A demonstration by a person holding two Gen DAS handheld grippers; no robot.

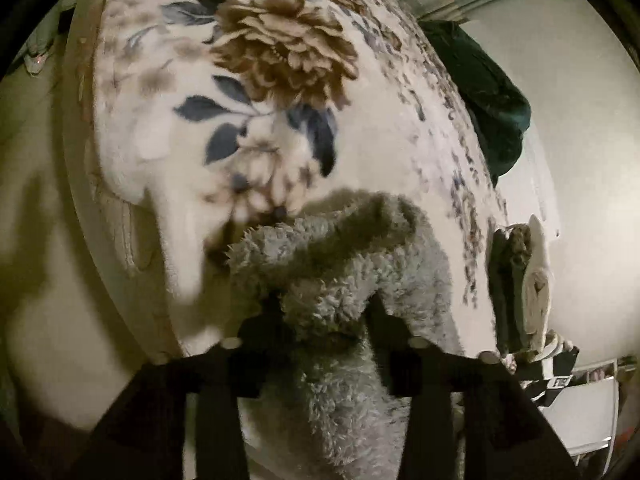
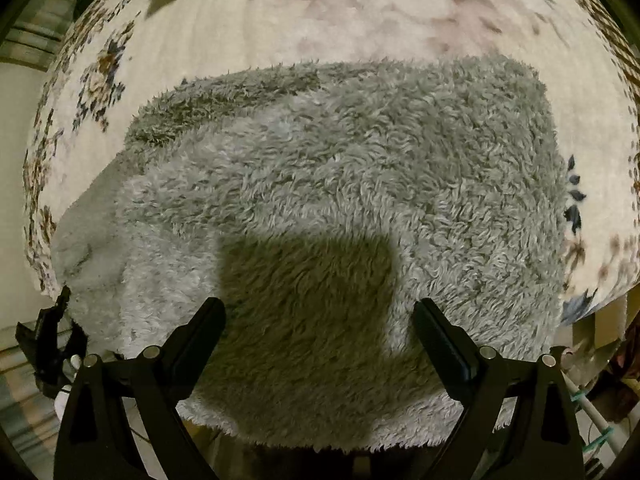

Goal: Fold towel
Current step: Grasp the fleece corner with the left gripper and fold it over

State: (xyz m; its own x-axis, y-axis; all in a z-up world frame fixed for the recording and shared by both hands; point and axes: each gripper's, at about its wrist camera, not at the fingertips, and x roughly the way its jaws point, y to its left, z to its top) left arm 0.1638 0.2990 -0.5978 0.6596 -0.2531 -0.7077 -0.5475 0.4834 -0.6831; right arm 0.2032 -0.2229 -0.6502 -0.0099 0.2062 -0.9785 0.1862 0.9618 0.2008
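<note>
A grey fluffy towel (image 2: 360,160) lies spread on a floral blanket, with its near edge hanging over the bed's edge. My right gripper (image 2: 320,304) stands open just above that near edge, casting a shadow on the pile, with nothing between its fingers. My left gripper (image 1: 326,304) is shut on a bunched corner of the towel (image 1: 332,264), which is lifted off the blanket. In the right wrist view, part of the left gripper (image 2: 48,332) shows at the towel's left corner. The right gripper's body (image 1: 520,280) shows at the right in the left wrist view.
The cream blanket with brown and blue flowers (image 1: 280,60) covers the bed (image 2: 360,12). A dark green cloth (image 1: 492,92) lies at the bed's far side near a pale wall. A white flat object (image 1: 580,412) stands low on the right.
</note>
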